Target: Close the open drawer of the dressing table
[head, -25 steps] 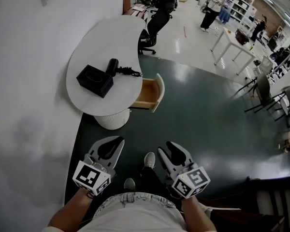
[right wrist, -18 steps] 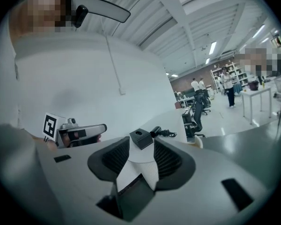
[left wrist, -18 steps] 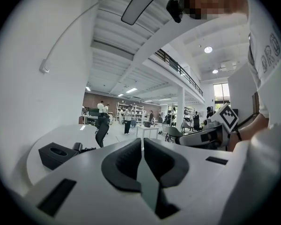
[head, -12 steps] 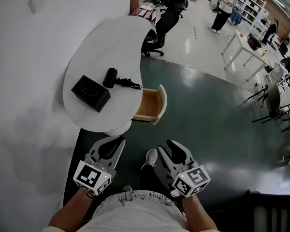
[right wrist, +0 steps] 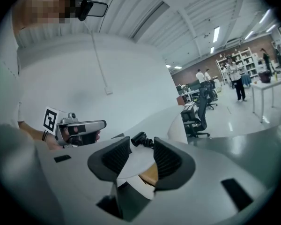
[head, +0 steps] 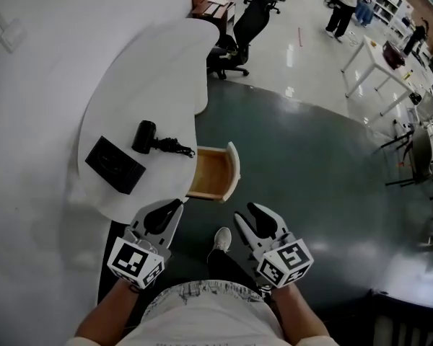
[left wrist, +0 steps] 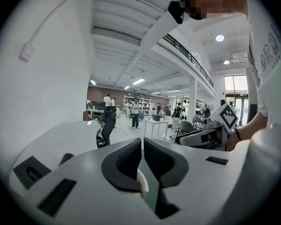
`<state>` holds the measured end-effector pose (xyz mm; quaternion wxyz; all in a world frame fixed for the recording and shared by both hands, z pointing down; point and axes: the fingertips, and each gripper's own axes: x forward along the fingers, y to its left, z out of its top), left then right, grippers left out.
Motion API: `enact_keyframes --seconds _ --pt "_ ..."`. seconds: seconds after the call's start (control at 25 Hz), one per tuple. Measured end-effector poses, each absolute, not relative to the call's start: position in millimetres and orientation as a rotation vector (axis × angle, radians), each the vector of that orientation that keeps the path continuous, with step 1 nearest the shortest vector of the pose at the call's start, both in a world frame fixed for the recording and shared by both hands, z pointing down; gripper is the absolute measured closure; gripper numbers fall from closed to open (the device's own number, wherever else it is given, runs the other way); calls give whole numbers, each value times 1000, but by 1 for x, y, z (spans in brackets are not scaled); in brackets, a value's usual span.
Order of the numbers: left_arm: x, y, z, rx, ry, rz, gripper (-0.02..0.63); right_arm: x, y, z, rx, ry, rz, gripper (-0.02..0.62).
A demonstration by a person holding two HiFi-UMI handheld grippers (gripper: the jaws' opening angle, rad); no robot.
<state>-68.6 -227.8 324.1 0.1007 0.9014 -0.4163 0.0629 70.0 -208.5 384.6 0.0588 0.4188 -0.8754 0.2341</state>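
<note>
At dressing table point(head: 159, 63) | one open drawer point(head: 213, 173) | one black box point(head: 115, 164)

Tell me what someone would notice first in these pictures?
Probably the wooden drawer sticking out open from the curved white table, right ahead of the person. On the table lie a black box and a black hair dryer. Low down, the left gripper is shut and the right gripper open, both empty.

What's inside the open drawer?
The drawer shows only its bare wooden bottom; nothing lies in the part showing. Its back end is covered by the white tabletop.
</note>
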Motion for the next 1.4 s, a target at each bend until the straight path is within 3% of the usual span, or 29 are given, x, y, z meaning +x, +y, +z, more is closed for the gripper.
enact_keyframes --seconds 0.84,1.4 --pt "-22 -332 379 2589 -1163 328 572 134 -328 473 1171 -2519 683 446" --pt "-10 -353 458 2534 -990 444 572 144 -358 606 1222 -2325 853 456"
